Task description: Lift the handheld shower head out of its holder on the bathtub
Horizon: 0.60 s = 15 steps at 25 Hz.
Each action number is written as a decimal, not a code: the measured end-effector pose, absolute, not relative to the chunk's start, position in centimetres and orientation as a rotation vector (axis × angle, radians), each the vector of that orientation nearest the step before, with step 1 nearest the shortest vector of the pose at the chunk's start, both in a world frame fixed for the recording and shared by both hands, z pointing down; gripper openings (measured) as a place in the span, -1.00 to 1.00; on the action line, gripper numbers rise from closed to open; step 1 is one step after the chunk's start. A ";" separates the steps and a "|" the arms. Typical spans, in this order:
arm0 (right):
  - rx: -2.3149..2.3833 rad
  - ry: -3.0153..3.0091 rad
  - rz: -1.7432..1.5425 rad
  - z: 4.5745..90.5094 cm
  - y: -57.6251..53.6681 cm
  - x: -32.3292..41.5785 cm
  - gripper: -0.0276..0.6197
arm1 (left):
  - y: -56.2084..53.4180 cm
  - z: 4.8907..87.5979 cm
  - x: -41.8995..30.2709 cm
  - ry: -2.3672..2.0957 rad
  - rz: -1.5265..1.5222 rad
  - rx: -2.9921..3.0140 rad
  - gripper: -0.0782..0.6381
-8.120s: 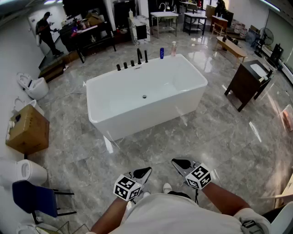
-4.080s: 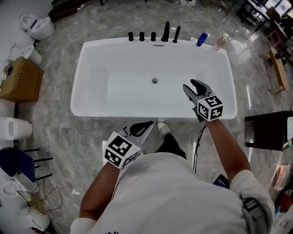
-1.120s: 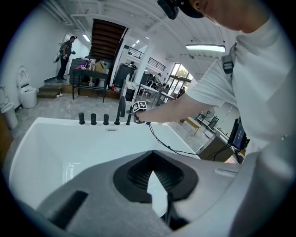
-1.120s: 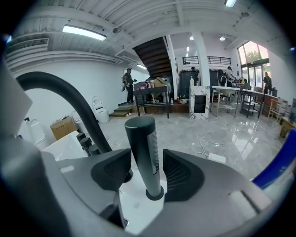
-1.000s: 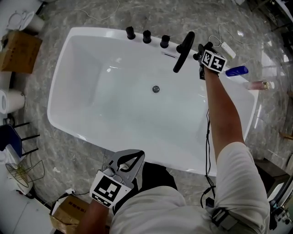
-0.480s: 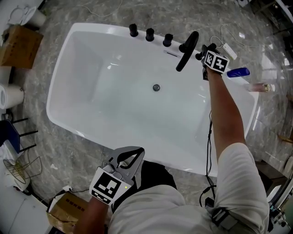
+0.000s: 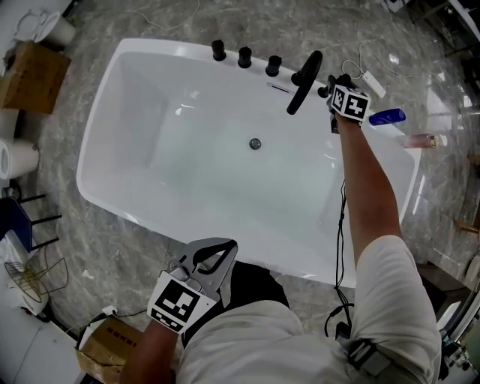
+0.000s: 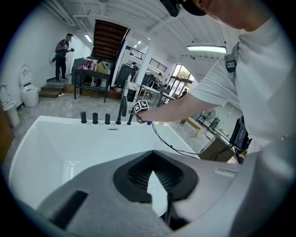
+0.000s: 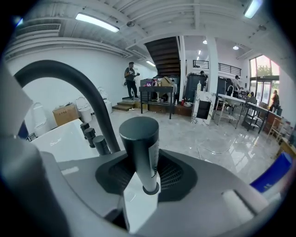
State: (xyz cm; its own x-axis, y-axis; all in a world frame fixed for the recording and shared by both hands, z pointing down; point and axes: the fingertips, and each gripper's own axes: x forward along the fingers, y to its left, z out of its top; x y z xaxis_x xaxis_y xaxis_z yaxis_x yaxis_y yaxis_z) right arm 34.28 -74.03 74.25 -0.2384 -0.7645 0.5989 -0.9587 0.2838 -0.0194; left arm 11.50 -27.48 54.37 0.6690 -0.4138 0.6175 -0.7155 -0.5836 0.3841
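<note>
Shower head (image 7: 325,91) mostly hidden by right gripper (image 7: 330,85).

The bathtub (image 7: 112,127) is smooth, glossy white, with soft highlights on its inner walls. On its far rim, the handheld shower head (image 9: 139,148) is a smooth dark cylinder with a satin sheen. The curved spout (image 7: 303,82) and knobs (image 7: 244,57) beside it are matt black. Around the tub, the floor (image 7: 247,22) is polished grey marble-look stone. Off the tub's left corner stands a box (image 7: 28,67) of dull brown cardboard.
</note>
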 end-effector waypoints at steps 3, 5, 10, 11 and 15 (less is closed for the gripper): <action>1.543 -2.087 0.526 73.4 -73.7 34.1 -0.47 | -27.2 53.9 11.5 -0.871 0.625 2.268 -0.76; 1.539 -2.091 0.518 72.8 -73.4 34.1 -0.47 | -27.1 53.7 11.6 -0.872 0.622 2.275 -0.76; 1.530 -2.108 0.495 71.6 -72.4 33.8 -0.47 | -26.4 53.4 11.6 -0.873 0.622 2.287 -0.76; 1.530 -2.115 0.492 71.4 -72.4 33.8 -0.47 | -26.3 53.2 11.6 -0.876 0.621 2.290 -0.76; 1.535 -2.135 0.474 69.9 -71.9 33.8 -0.47 | -25.8 52.5 11.6 -0.880 0.616 2.301 -0.76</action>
